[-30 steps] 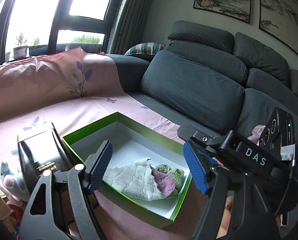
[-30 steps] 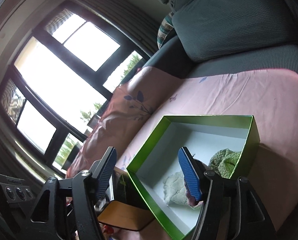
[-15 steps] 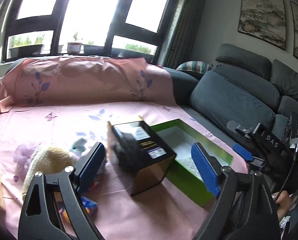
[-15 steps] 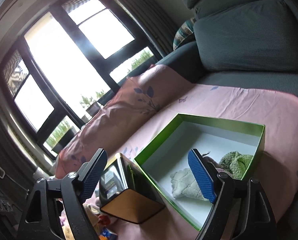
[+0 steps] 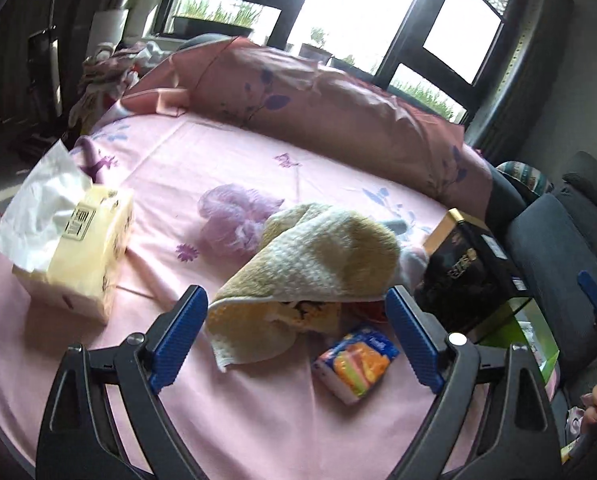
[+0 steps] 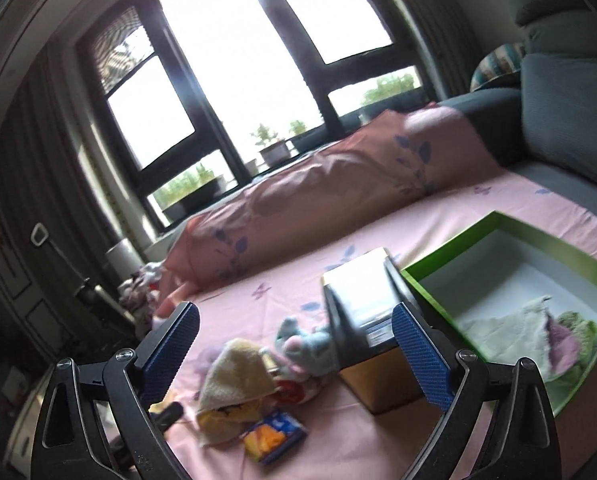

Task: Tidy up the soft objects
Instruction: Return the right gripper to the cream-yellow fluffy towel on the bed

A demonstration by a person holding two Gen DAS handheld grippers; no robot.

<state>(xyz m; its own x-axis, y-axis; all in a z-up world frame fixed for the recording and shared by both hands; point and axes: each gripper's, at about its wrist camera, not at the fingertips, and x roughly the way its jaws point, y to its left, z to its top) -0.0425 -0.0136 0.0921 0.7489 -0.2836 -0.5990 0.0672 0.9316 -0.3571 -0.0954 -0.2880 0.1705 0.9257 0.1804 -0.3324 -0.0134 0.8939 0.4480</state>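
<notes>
A yellow and white towel (image 5: 314,264) lies crumpled on the pink sheet, just ahead of my open, empty left gripper (image 5: 298,336). It also shows in the right wrist view (image 6: 234,384), next to a grey and pink plush toy (image 6: 302,344). A purple mesh puff (image 5: 234,216) lies behind the towel. The green box (image 6: 510,256) holds a white quilted cloth (image 6: 498,328) and a green cloth (image 6: 578,324). My right gripper (image 6: 294,356) is open and empty, above the sheet.
A black and gold box (image 5: 466,268) stands between the towel and the green box. A tissue pack (image 5: 74,248) lies at the left. A small orange packet (image 5: 354,360) lies near my left gripper's right finger. A grey sofa (image 6: 570,128) is at the right.
Both grippers have swung left, away from the green box toward the pile of soft things. The towel and tissue pack have come into the left wrist view.
</notes>
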